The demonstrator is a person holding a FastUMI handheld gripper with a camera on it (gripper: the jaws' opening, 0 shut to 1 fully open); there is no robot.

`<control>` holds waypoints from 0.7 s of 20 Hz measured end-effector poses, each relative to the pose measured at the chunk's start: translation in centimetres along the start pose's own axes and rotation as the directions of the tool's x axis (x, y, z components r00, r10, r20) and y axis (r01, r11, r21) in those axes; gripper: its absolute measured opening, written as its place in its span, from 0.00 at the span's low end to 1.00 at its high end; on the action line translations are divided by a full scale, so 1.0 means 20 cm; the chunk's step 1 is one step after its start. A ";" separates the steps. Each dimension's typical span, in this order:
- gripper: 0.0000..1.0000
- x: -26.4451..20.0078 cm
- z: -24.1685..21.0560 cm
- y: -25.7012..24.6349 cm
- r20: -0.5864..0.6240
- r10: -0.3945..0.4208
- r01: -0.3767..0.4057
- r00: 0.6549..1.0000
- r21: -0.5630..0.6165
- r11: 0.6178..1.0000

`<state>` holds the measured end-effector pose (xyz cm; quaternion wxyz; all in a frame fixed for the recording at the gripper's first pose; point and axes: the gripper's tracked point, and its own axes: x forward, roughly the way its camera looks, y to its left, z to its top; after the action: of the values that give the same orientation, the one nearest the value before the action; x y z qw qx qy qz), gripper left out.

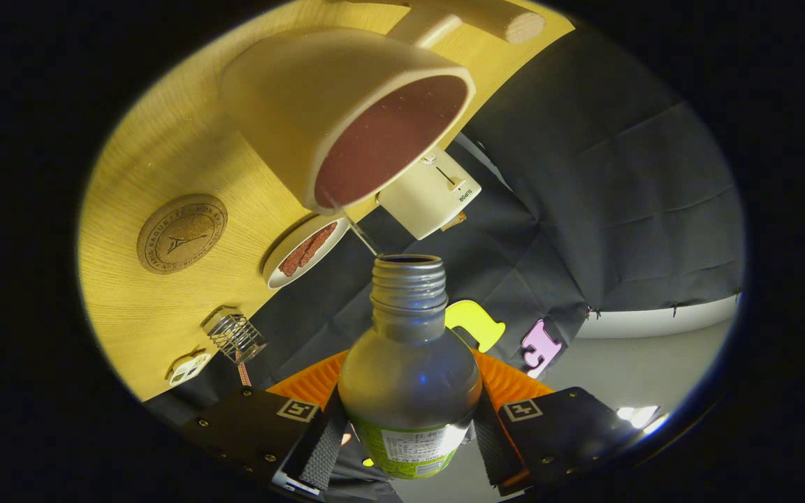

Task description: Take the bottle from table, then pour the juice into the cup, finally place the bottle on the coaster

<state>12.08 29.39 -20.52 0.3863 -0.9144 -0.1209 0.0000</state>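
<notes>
1. Bottle [409, 363] is clamped between both fingers of the gripper [409, 440], tilted, neck forward.
2. Its mouth is held just beside the cup [346, 112] rim, near the table [130, 314] edge.
3. Coaster [182, 233] is seen beyond.

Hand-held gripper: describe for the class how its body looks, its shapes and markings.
The hand-held gripper has two flat black plates with small screws, each bearing a square black-and-white tag. Its fingers carry ribbed pads, and a ridged orange part sits between the plates.
</notes>
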 end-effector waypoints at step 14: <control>0.80 -0.01 0.01 0.01 0.019 0.012 -0.011 1.000 -0.018 1.000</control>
<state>11.98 29.38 -20.80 0.3769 -0.9185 -0.1194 0.0100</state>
